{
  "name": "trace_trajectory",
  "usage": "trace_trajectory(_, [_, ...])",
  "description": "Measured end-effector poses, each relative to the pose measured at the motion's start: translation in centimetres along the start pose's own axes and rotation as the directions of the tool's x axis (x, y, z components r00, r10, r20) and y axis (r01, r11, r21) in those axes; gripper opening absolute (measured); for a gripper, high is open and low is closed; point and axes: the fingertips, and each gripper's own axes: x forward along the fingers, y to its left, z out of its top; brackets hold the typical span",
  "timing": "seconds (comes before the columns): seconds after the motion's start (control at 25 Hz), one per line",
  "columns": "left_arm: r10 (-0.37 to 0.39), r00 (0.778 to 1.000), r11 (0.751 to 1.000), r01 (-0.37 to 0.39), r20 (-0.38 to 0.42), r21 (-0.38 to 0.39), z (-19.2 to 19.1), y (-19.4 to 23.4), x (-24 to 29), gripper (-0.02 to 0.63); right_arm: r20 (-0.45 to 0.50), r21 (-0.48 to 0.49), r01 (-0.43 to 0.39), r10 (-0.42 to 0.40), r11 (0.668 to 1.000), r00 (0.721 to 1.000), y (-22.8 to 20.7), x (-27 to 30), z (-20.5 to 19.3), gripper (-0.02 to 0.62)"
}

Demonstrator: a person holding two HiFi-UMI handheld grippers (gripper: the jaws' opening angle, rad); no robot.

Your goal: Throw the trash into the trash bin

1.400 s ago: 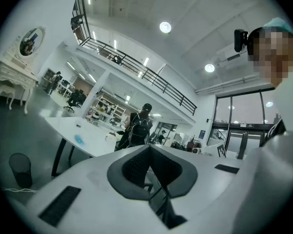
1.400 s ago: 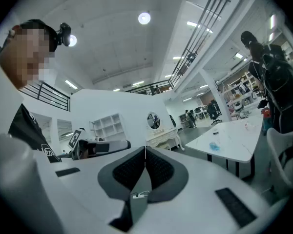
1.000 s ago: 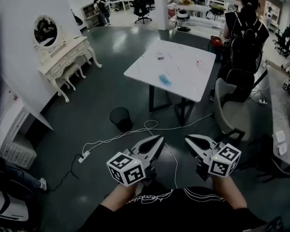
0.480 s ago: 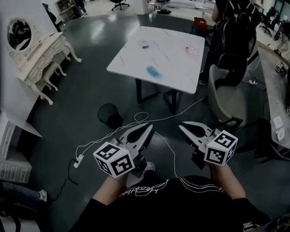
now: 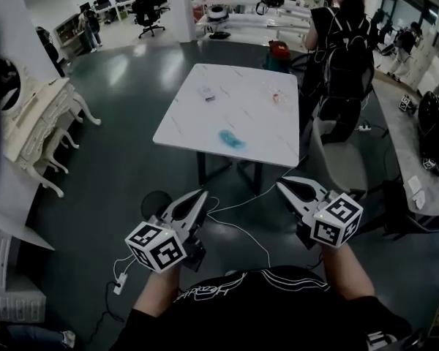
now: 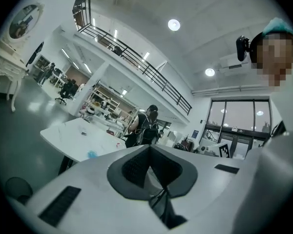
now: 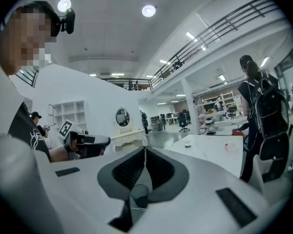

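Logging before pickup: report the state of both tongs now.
Left tongs: closed, holding nothing.
Right tongs: closed, holding nothing.

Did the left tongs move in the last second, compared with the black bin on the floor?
Yes. The left tongs went forward: the tips, earlier below the trash bin in the head view, are now level with it.

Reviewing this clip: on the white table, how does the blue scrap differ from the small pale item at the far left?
Colour: the blue scrap is bright blue; the pale item is whitish-grey.
Place: the blue scrap lies close to the near edge of the table; the pale item sits toward the far left corner.
Size: the blue scrap looks larger than the pale item.
Shared: both lie loose on the tabletop.
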Motion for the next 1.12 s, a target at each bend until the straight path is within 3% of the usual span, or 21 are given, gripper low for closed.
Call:
trace_trajectory(0.32, [-0.009,1.000,1.000,0.009,-0.022,-0.010,0.3,4.3,1.1,0.005,-0.072,-0.003,0.019,-0.019,1.000,0.997,-0.9,4.4,-1.6,0.035])
trace_trajectory(0.64, [0.077,0.993,0.997,-0.078,-0.085,-0.012,-0.2,10.0,4.9,0.005,-0.109,0.052,-0.074,0.079,0.996,0.991,-5.8,11.9,-3.3,0.035])
trace_trajectory(0.88, [0.145,0.982,0.987,-0.152,-0.119,-0.049,0.9,16.1,10.8,0.005,-0.169,0.083,-0.143,0.155,0.986,0.973,-11.6,18.9,-3.7,0.035])
trace_trajectory(1.12, [0.136,0.980,0.989,-0.143,-0.143,-0.042,1.7,20.7,18.7,0.005,-0.252,0.115,-0.184,0.207,0.976,0.945,-17.5,24.7,-4.8,0.035])
